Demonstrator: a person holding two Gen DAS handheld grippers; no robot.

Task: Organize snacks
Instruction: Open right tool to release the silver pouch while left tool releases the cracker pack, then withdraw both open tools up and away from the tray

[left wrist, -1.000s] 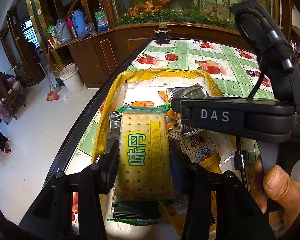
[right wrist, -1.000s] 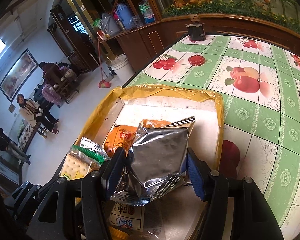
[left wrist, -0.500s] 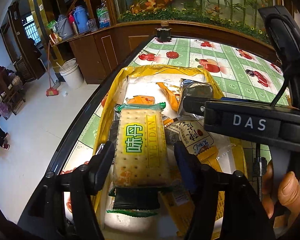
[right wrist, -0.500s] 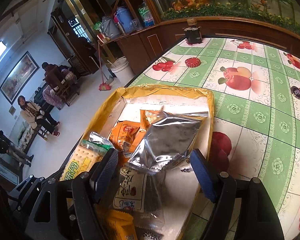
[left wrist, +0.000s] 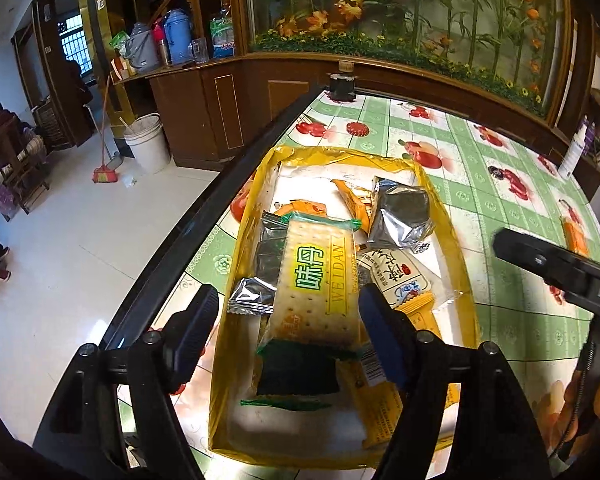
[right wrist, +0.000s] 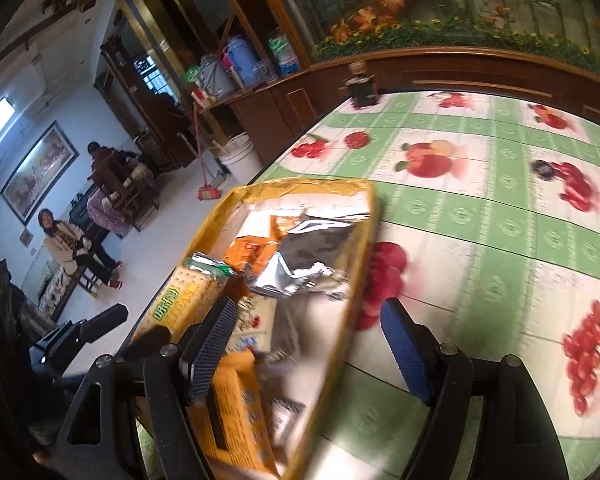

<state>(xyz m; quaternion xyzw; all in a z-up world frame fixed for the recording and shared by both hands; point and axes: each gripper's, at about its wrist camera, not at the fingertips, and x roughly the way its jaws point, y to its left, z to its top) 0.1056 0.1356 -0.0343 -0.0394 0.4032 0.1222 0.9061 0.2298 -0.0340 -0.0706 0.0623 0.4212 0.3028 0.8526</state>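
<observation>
now that both grippers have let go, the weidan cracker pack (left wrist: 318, 280) lies loose in the yellow-rimmed tray (left wrist: 242, 240), where a second ago the left gripper (left wrist: 288, 330) pinched it, and the silver foil pouch (left wrist: 400, 220) rests toward the tray's far right side instead of hanging in the right gripper (right wrist: 310, 354). each gripper's fingers are spread wide with nothing between them. i judge that two snacks have been delivered into the tray and both hands are free for the next one; the right gripper seems to be pulling back, since its view is smeared with motion.

from the left wrist the tray's contents read clearly: the cracker pack lies on top of dark foil packets (left wrist: 266, 258), with a white noodle-style packet (left wrist: 396, 280) just beside it and orange wrappers (left wrist: 352, 200) behind. it also shows an orange packet (left wrist: 576, 236) out on the fruit-print tablecloth (left wrist: 480, 184), well apart from the tray, probably yet to be gathered. the right wrist misses that packet, but shows its own fingers (right wrist: 210, 350) straddling the tray's right wall, and the left gripper's body low at the left.
</observation>
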